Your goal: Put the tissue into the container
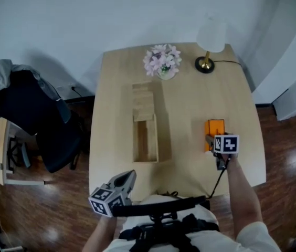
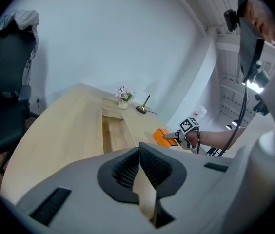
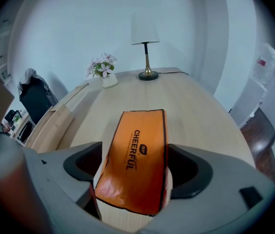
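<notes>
Plainly, the task's thing had not left the bench [image 1: 190, 98]: the orange tissue pack [image 1: 215, 127] lay flat on the wood toward the right side, its long axis running away from the person. The right hand-held gripper [image 3: 133, 155] was tilted steeply down over the pack's near end. Its jaws stood wide apart, one on each side of the pack. The pack's long edges lay close against the inner faces of the jaws, but no squeeze showed in the wrapper. Dark lettering ran along the top of the pack.

The container [image 1: 156, 140], a long open wooden box, sat near the middle of the bench, to the left of the pack and well apart from it. Its length ran the same way as the pack.

The left hand-held gripper [image 2: 140, 150] hung low at the near left edge of the bench. Its jaws were together at the tips, with nothing between them.

At the far edge stood a small pot of pale flowers [image 1: 162, 61] and, to its right, a lamp [image 1: 210, 41] with a white shade and a brass base. A dark office chair [image 1: 32, 119] with cloth draped over its back stood on the floor to the left of the bench.
</notes>
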Tool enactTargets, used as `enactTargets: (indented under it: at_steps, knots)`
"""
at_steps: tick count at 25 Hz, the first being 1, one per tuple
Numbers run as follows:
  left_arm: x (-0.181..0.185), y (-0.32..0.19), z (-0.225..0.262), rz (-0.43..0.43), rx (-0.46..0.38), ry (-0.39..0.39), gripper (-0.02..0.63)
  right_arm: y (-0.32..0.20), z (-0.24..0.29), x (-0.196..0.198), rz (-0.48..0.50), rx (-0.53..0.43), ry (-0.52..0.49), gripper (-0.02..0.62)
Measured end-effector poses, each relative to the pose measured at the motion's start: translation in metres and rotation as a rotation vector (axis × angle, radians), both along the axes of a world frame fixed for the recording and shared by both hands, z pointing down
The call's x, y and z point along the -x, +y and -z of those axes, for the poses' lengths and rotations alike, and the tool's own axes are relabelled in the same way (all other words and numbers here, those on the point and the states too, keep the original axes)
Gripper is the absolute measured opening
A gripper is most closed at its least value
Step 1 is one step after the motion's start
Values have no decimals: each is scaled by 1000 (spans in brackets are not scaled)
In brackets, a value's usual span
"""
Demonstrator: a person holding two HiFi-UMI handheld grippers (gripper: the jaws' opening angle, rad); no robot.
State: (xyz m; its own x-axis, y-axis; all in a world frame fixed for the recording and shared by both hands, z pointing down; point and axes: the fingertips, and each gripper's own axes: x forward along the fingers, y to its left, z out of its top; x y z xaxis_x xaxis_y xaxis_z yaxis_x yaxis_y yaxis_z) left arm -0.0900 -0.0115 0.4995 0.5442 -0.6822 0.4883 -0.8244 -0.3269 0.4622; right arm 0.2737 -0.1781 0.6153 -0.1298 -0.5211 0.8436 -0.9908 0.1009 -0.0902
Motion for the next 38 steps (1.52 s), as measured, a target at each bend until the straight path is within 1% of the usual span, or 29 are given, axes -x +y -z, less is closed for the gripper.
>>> enactTargets:
  at_steps: [2,3,4,6,9,12,15,19,22,27,31,38]
  knots:
    - [4,-1,2,11,-8,6,3,0,-3,-1,-5,7,-2,431]
    - [6,-1,4,14,-9,7,3,0,-4,-2,-6,9,3,416]
    - [7,-1,5,16,-7,8,3,-1,-4,-4,-7,10,8,385]
    - [10,-1,4,16,-6,16,3,-2,-2,-4,-9,1,6,376]
    - [16,2,1,17,-10,19,3,-6,5,12,-7,-20,-33,345]
    - [20,7,-2,13,5,6,3,1,6,18,-37,-8,-45,316]
    - [20,6,0,6,7,-1,3,4,6,1,-67,-12,25,305]
    - [24,1,-1,17,12,-17,3,3,20,5,-77,-39,9,302]
    - [24,-5,0,20,9,-16,3,3,30,7,-86,-59,11,299]
    - [22,-5,1,-9,-2,0,3,10,48,32,-77,-82,-32,298]
    - [25,-1,-4,-26,9,12,3,13,58,47,-65,-94,-32,296]
    - [38,2,-12,-39,24,23,3,17,75,92,-21,-113,-78,293]
